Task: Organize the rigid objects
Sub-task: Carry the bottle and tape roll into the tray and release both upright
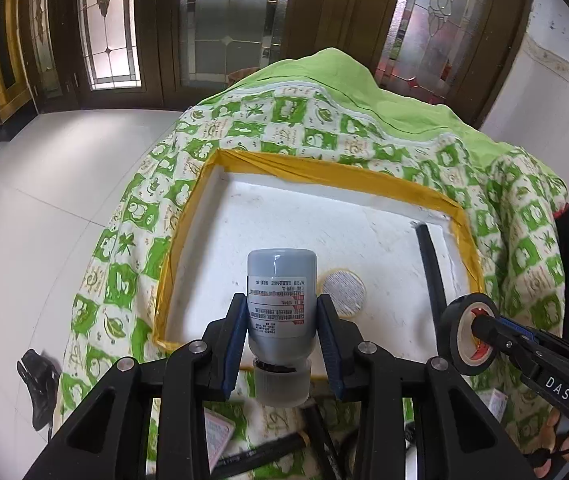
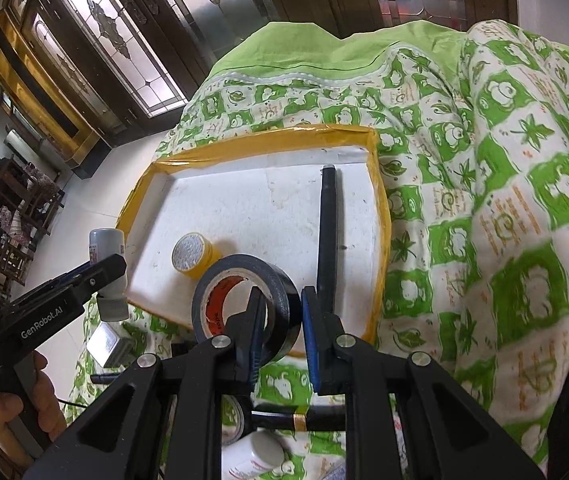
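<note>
From the left wrist we see our left gripper, its jaws closed partway on a grey bottle held cap toward us, over the near edge of a white tray with yellow-taped rim, which rests on a green-and-white patterned cloth. In the tray lie a yellow-rimmed round tin just right of the bottle and a black pen along the right side. At right, the right gripper carries a roll of black tape. From the right wrist, our right gripper has its jaws nearly closed, pinching the wall of the roll of black tape above the tray's near rim; the tin sits just beyond on the left, the pen on the right. Far left, the left gripper holds the bottle.
</note>
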`<state>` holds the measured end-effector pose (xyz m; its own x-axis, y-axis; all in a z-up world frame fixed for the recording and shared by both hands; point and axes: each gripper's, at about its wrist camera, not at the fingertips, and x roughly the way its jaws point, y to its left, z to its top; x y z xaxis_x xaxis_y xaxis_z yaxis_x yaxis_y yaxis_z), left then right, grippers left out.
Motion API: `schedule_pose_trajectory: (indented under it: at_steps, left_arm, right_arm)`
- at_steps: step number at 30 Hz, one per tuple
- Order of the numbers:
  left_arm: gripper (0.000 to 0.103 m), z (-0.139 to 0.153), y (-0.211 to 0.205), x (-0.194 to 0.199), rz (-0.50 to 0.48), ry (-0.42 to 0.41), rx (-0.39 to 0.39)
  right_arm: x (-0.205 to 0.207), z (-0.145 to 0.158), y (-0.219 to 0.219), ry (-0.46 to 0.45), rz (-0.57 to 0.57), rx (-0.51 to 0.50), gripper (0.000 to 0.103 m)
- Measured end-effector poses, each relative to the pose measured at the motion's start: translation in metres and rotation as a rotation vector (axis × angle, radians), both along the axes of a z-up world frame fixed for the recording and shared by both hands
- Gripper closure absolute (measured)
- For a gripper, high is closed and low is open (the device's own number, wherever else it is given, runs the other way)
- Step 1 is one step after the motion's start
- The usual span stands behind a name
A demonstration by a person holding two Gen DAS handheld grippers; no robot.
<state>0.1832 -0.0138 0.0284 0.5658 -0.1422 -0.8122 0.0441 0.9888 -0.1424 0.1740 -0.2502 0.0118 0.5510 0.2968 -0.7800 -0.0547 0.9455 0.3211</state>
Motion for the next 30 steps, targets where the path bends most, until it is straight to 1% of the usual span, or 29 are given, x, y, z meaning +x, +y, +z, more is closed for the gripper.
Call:
schedule_pose_trajectory:
  at_steps: [8,15,22,30]
  left_arm:
    - [0.067,-0.015,0.007,0.019,0.026,0.023,-0.001]
    - [0.067,-0.031,0.006,0.031,0.032,0.040,0.010]
    - [0.067,-0.043,0.003,0.032,0.028,0.052,0.035]
    - [0.067,-0.047,0.004,0.028,0.046,0.044,0.044]
  right_arm:
    - [0.025,-0.009,0.003,0.032,-0.006,0.021,0.086]
    - [0.038,-0.028,0.009,0.076,-0.001,0.008,0.086]
    - [0.040,-0.041,0.017,0.104,0.021,-0.022,0.086]
    - [0.042,-0.052,0.022,0.127,0.027,-0.044,0.086]
